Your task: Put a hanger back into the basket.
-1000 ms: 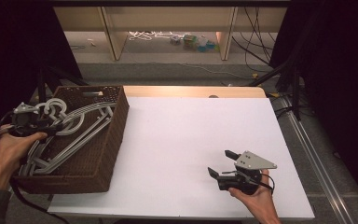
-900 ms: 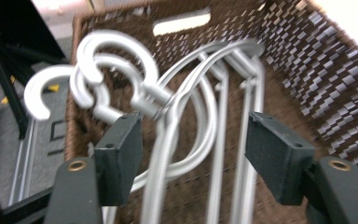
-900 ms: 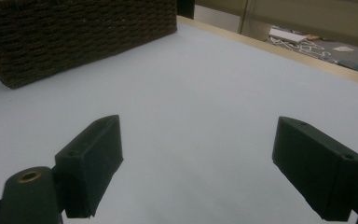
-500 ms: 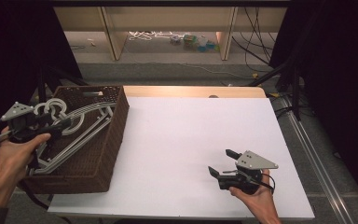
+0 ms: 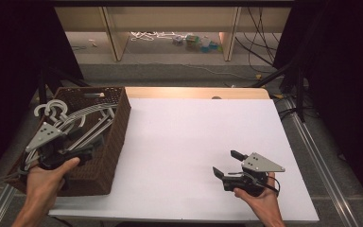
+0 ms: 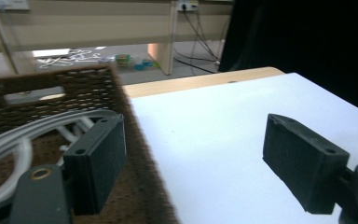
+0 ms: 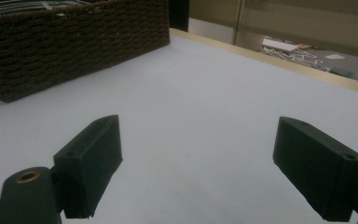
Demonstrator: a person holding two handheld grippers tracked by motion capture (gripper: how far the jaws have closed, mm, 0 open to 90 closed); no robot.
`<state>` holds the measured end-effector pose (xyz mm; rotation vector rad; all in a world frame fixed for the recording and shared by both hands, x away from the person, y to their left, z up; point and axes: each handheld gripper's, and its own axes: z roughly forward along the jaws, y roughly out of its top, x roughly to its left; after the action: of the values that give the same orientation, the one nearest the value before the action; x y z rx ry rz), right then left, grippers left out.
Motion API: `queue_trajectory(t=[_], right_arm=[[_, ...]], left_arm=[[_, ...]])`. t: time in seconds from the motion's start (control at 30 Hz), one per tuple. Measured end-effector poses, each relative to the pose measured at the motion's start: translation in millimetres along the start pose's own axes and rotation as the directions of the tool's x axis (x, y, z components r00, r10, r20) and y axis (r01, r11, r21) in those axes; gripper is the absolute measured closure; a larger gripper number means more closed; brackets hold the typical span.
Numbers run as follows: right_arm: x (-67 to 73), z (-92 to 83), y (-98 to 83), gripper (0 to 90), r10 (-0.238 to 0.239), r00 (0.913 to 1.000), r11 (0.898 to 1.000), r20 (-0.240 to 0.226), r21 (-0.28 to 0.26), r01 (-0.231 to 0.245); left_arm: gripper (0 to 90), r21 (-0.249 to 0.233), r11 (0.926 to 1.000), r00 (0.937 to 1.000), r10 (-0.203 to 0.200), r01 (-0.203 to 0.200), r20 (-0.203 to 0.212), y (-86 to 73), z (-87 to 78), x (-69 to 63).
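The white table top [image 5: 194, 142] is lit evenly from above, while the surroundings are left in deep shadow. The basket [image 6: 51, 88] edge is blurred in the left gripper view, and soft focus is seen throughout.

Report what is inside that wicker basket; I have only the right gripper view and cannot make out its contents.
Observer: White clothes hangers lie piled in the wicker basket.
Operator: Give me the left gripper's place.
Observer: The left gripper is above the basket's near end, by the wall that faces the white table top.
Operator: State its jaws.
Observer: They have just been opening and stand wide apart, with nothing between them.
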<state>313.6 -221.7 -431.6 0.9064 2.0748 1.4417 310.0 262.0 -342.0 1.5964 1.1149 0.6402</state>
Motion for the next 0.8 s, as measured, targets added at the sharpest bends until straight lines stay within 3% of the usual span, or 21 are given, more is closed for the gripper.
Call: queue_trajectory(t=[0.13, 0.17, 0.2, 0.27, 0.33, 0.4, 0.6, 0.73, 0.77, 0.8], right_arm=[[1.6, 0.5, 0.7, 16.3, -0.003, 1.0, 1.0, -0.001, 0.001, 0.003], [2.7, 0.0, 1.0, 16.3, 0.006, 0.9999, 1.0, -0.015, 0.023, -0.006], [2.3, 0.6, 1.0, 16.3, -0.012, 0.9999, 1.0, 0.0, 0.018, 0.012], [3.4, 0.4, 1.0, 16.3, -0.003, 1.0, 1.0, -0.008, 0.025, 0.003], [3.5, 0.5, 0.9, 16.3, -0.001, 1.0, 1.0, -0.008, 0.023, 0.001], [2.8, 0.7, 1.0, 16.3, -0.014, 0.9999, 1.0, 0.002, 0.012, 0.014], [6.6, 0.6, 0.7, 16.3, -0.002, 1.0, 1.0, 0.0, 0.005, 0.002], [8.1, 0.7, 0.7, 16.3, -0.018, 0.9998, 1.0, 0.004, -0.014, 0.018], [9.9, -0.7, 0.8, 16.3, -0.001, 1.0, 1.0, 0.0, 0.008, 0.001], [8.7, -0.4, 0.7, 16.3, -0.023, 0.9997, 1.0, 0.006, -0.007, 0.023]], left_arm=[[21.2, -0.008, 0.9999, 0.9995, 0.011, -0.011, 0.029, -14.0, 4.7, -19.8], [21.2, -0.007, 1.0, 0.9991, 0.006, -0.006, 0.043, -17.7, 6.4, -24.1], [21.2, -0.004, 1.0, 0.9985, 0.008, -0.008, 0.055, -20.5, 7.7, -27.4], [21.4, -0.015, 0.9998, 0.9984, 0.015, -0.014, 0.055, -25.8, 9.9, -33.0], [21.4, -0.02, 0.9998, 0.9979, 0.009, -0.008, 0.064, -28.2, 11.4, -35.1], [21.4, -0.025, 0.9994, 0.9943, -0.023, 0.026, 0.105, -36.6, 17.9, -39.1], [21.4, -0.026, 0.9996, 0.9904, -0.005, 0.009, 0.138, -51.6, 31.9, -47.2], [21.3, -0.038, 0.999, 0.9885, 0.031, -0.026, 0.148, -63.0, 37.5, -53.7], [21.1, -0.041, 0.9988, 0.988, 0.031, -0.025, 0.152, -64.3, 37.7, -55.0], [20.9, -0.051, 0.9981, 0.9867, 0.041, -0.034, 0.157, -65.7, 37.8, -56.1]])
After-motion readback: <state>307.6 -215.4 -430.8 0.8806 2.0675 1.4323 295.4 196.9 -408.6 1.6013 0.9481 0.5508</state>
